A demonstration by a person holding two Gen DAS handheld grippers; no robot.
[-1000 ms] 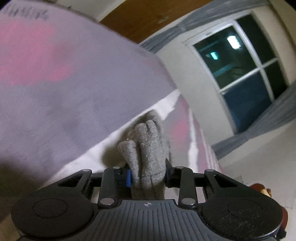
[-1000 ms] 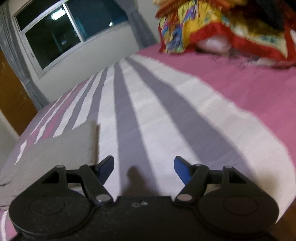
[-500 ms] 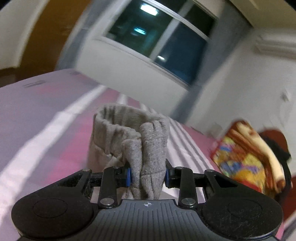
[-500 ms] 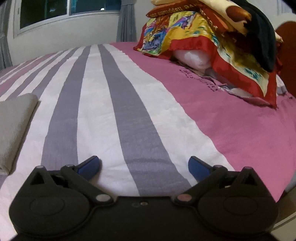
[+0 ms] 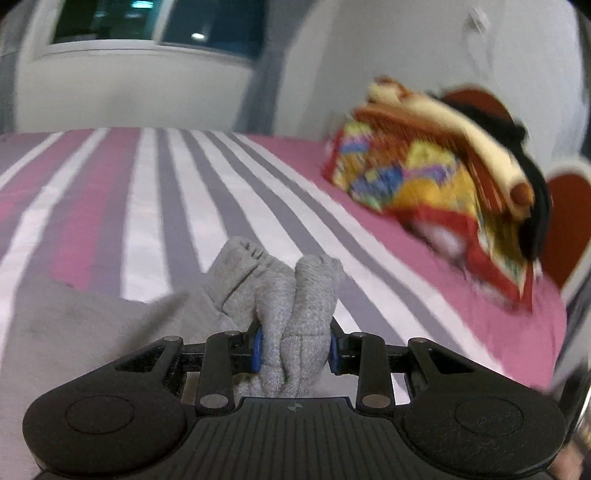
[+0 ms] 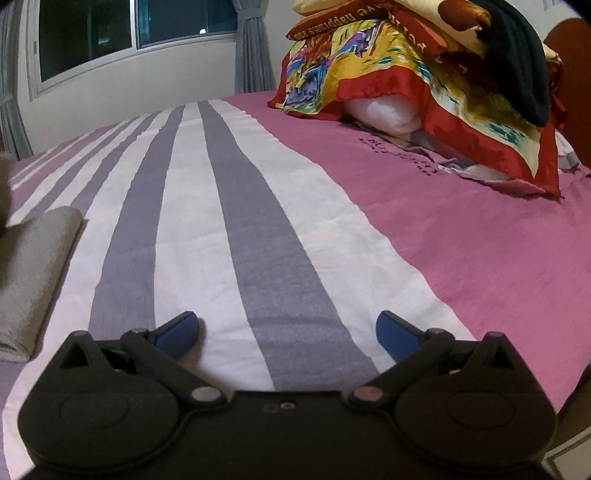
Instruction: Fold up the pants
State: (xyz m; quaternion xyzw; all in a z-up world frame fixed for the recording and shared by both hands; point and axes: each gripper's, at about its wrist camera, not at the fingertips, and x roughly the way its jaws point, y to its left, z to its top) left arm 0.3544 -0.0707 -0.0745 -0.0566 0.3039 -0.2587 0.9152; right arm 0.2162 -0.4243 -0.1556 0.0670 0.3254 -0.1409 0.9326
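Note:
The grey pants (image 5: 280, 295) are bunched between the fingers of my left gripper (image 5: 294, 349), which is shut on a thick fold of the fabric. More of the pants lies flat on the bed at the lower left of the left wrist view. In the right wrist view a folded part of the pants (image 6: 33, 273) lies at the left edge. My right gripper (image 6: 288, 328) is open and empty, low over the striped bedsheet (image 6: 229, 229), to the right of the pants.
A pile of colourful pillows and blankets (image 6: 424, 81) sits at the head of the bed on the right, also in the left wrist view (image 5: 436, 184). A window (image 6: 129, 33) and grey curtain (image 6: 255, 48) are on the far wall.
My left gripper has swung around with the pants, from facing the window to facing along the bed toward the pillows. My right gripper has opened wider and turned a little right.

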